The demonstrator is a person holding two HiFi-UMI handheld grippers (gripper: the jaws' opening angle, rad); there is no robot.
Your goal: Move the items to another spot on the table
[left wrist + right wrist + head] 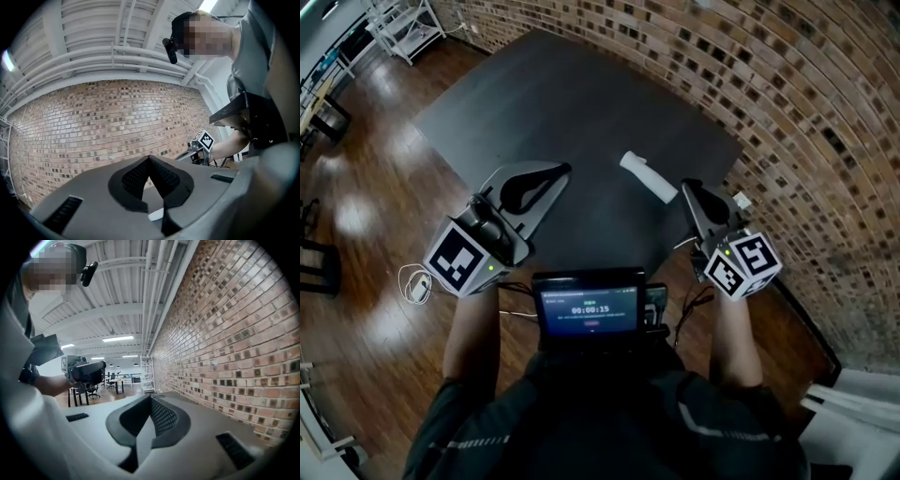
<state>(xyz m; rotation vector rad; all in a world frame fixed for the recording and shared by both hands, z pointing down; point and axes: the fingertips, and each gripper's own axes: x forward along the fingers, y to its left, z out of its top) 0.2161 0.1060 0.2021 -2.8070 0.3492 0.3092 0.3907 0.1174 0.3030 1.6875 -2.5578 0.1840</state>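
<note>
A brick wall point(787, 103) runs beside the dark table point(581, 103). Glossy wooden floor point(366, 178) spreads left, with a white shelving rack point(411, 28) beyond. Ceiling strip lights point(117, 339) glow.

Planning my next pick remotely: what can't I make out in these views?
White item: too small to identify in the head view; only a sliver behind the jaws in the left gripper view.
Small white thing beside the right hand-held gripper: too small, head view.
Screen print below the timer: too small, head view.
</note>
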